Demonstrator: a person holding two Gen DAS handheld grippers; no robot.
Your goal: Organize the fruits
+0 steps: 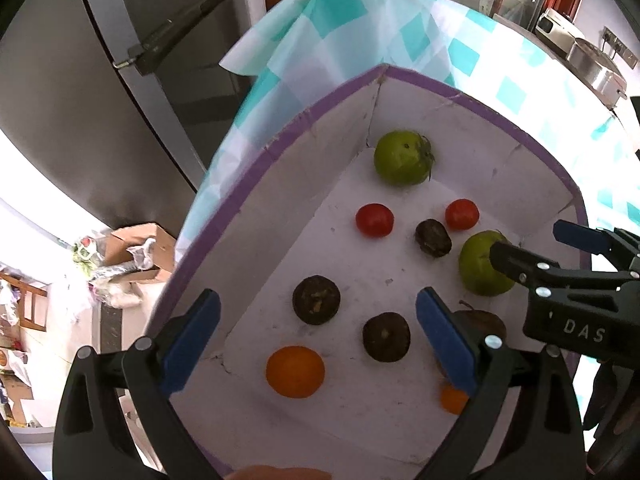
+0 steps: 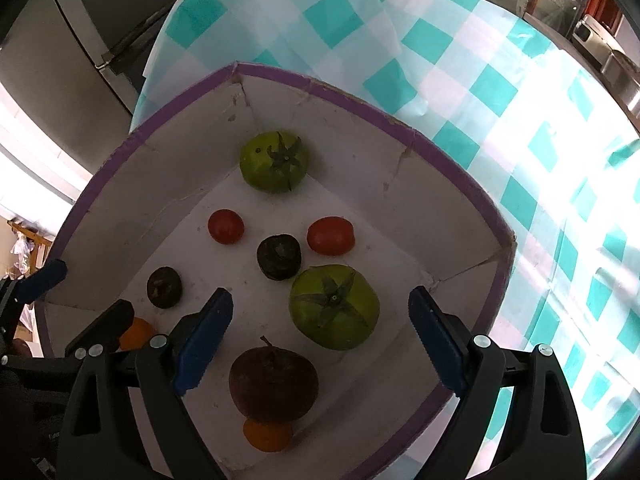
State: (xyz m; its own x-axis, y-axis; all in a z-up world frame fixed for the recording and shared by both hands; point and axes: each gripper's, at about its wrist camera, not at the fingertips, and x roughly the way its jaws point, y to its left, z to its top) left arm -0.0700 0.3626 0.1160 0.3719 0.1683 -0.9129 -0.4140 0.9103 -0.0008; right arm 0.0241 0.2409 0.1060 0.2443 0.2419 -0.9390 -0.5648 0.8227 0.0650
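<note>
Left gripper (image 1: 318, 340) at bottom of the left wrist view, jaws spread wide, nothing between them, hanging over the white box (image 1: 280, 200) with the purple rim. Between its blue pads (image 1: 192, 344) sit two dark round fruits (image 1: 316, 299) (image 1: 386, 336). Orange fruit (image 1: 295, 371) lower centre, just below them. Second small orange (image 1: 453, 398) is half hidden behind the right pad.

Right gripper (image 2: 320, 336) at bottom of the right wrist view, also wide apart and holding nothing. It hovers over a green tomato (image 2: 334, 306), centre right, and a dark red apple (image 2: 274, 384) with stem, lower centre. The small orange touches the apple's bottom edge. In the left view this gripper enters from the right edge, one finger in front of the same green tomato; contact cannot be told.

Farther up the box: third dark fruit (image 2: 279, 256) in the centre, red tomato (image 2: 226, 226) on its left, another red tomato (image 2: 331, 235) on its right, apart from each other. Second green tomato (image 2: 274, 162) in the far corner, near the walls.

Box sits on a teal-and-white checked tablecloth (image 2: 500, 120), upper right. Steel fridge (image 1: 100, 100) upper left. Cardboard boxes and clutter (image 1: 128, 256) on the floor, left edge.
</note>
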